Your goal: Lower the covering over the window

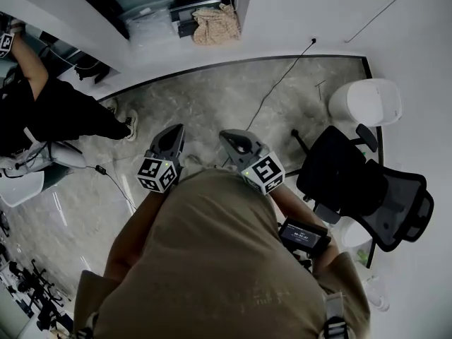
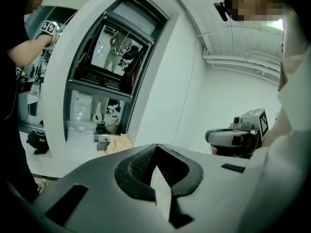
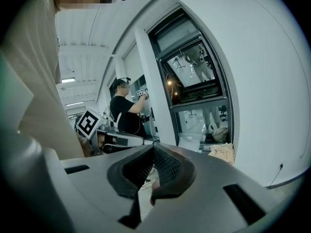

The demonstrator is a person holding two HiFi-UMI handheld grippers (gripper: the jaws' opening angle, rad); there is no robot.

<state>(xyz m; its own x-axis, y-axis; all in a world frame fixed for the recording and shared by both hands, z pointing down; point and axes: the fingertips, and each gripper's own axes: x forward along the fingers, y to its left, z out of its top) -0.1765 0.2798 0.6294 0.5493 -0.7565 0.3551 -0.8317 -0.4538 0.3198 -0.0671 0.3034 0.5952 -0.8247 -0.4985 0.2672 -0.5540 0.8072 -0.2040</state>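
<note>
While both tools are held close against the tan shirt (image 1: 212, 260) of the person carrying them, the left gripper (image 1: 171, 134) and the right gripper (image 1: 233, 138) sit side by side, near each other but apart, pointing out over the grey floor (image 1: 212, 104) toward the wall

Left gripper: jaws fully together, ribbed pads meeting at the tips, nothing between them. Right gripper: jaws likewise closed tip to tip, no object clamped; a small pinkish patch shows low in the gap behind the pads, identity not clear

Window (image 2: 109, 57): dark-framed, set in the white wall ahead of both tools, well apart from either. The upper pane shows reflections

Covering: not distinguishable as a separate thing in any view; a pale band (image 2: 133, 13) runs along the top of the frame, above the upper pane

Ledge (image 1: 162, 55) under the window: clear plastic boxes (image 1: 148, 21) near its middle, a beige cloth (image 1: 215, 23) bunched just beside them at the ledge's right end

Floor, right edge: black office chair (image 1: 367, 189), with a white rounded object (image 1: 364, 102) just beyond it. A thin cable (image 1: 282, 83) runs across the floor from the wall toward the grippers

Floor, left edge: second person in black (image 1: 49, 111), one arm raised, standing at the wall beside the window
</note>
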